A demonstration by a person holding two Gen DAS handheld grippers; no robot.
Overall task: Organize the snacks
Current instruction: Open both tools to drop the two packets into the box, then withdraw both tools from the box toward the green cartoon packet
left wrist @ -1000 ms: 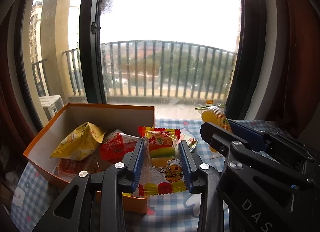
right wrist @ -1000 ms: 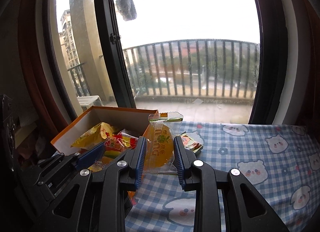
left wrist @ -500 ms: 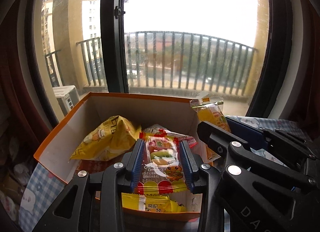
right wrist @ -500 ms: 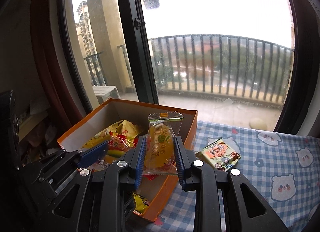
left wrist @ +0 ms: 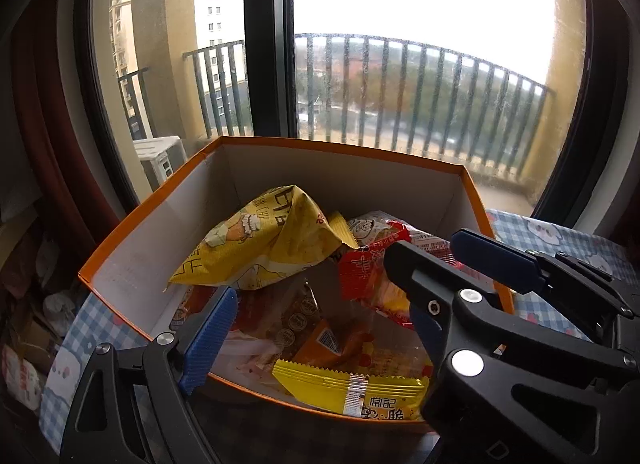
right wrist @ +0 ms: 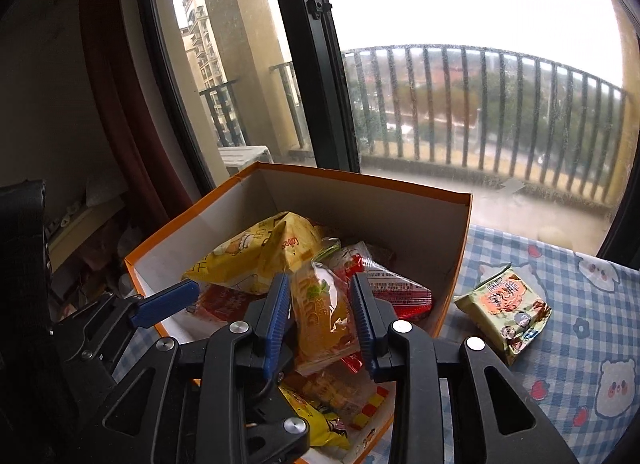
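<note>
Snacks mid-drop into orange box (right wrist: 452, 256): left gripper (left wrist: 320, 328) jaws just sprang wide, empty; right gripper (right wrist: 320, 318) jaws just loosening around orange pouch (right wrist: 324, 316) between them. Next: finish release, fetch green packet (right wrist: 506, 312) lying right of right gripper.

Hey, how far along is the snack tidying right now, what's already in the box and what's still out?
Mostly done: the orange box already holds several packets, including the big yellow bag. In hand: the left gripper has just opened wide over the box with nothing between its fingers; the right gripper has just been opening around the orange jelly packet, which is over the box. Left: the green packet on the checked tablecloth.
</note>
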